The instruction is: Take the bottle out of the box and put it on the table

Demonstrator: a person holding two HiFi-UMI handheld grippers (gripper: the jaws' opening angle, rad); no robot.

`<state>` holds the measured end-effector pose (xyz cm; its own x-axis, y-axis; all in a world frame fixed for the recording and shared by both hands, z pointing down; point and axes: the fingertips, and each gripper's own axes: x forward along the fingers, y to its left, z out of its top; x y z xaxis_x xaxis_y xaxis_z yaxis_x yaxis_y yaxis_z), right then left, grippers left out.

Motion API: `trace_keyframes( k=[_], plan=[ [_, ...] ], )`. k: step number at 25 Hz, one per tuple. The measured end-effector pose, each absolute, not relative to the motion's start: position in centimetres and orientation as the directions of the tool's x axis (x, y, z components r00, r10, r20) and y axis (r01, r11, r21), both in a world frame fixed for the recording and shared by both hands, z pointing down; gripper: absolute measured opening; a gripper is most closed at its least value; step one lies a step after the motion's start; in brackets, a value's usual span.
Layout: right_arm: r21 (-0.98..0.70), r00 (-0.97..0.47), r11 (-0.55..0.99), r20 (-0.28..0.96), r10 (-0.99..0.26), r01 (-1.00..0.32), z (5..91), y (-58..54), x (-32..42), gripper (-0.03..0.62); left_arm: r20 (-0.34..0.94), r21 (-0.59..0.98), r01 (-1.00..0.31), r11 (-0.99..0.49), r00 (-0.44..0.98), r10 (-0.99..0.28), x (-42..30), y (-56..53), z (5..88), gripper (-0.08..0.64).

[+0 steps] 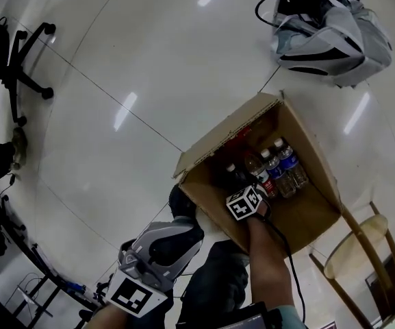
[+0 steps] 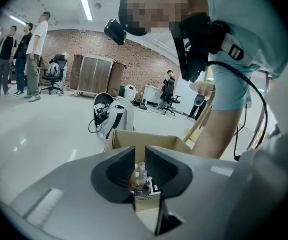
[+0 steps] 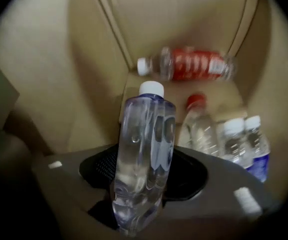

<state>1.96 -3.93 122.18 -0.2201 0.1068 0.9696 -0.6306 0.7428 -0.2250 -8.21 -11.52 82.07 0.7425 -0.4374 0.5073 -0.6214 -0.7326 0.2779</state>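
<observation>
Down inside the cardboard box (image 1: pixel 307 214) on the floor (image 1: pixel 149 60), with the right gripper (image 3: pixel 144 171). Pinching a clear bottle (image 3: pixel 144 134) between its fingers (image 3: pixel 99 169), one pressed to each side of the body, base nearest the camera, white cap (image 3: pixel 150 88) toward the far wall of the box. Not yet out of the box.

Beyond it, lying crosswise against the far wall, a red-labelled bottle (image 3: pixel 193 64). Toward the right wall, a red-capped bottle (image 3: pixel 199 129) and, just beside it, two white-capped bottles (image 3: pixel 246 139) with blue labels, close together.

Held low over the floor, near the box's near-left edge, the left gripper (image 2: pixel 140 159): fingers drawn nearly together, only a narrow slit between, gripping nothing, pointed at the box.

Elsewhere on the floor: a grey bag (image 1: pixel 334 36) beyond the far corner of the box, a wooden chair (image 1: pixel 354 252) just beside its right side, an office chair (image 1: pixel 19 53) well apart at the left. In the left gripper view, far back, several people (image 2: pixel 26 54) standing.
</observation>
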Motion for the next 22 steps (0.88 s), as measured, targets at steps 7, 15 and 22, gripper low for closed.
trace_keyframes(
  k=[7,15,22],
  plan=[
    [-0.175,-0.424,0.681,0.879,-0.216,-0.711,109.0,-12.3,0.0,0.267,0.472,0.246,-0.639,-0.729,0.736,-0.486,-7.8,-13.2,76.5,0.071],
    [-0.095,-0.49,0.63,0.719,-0.492,-0.771,84.9,-18.3,1.1,0.267,0.389,0.196,-0.612,-0.766,0.766,-0.512,-5.7,-15.4,62.0,0.069],
    [-0.027,-0.516,0.605,0.552,-0.655,-0.796,63.2,-18.3,2.0,0.268,0.337,0.159,-0.559,-0.814,0.805,-0.488,-5.0,-15.2,49.2,0.068]
  ],
)
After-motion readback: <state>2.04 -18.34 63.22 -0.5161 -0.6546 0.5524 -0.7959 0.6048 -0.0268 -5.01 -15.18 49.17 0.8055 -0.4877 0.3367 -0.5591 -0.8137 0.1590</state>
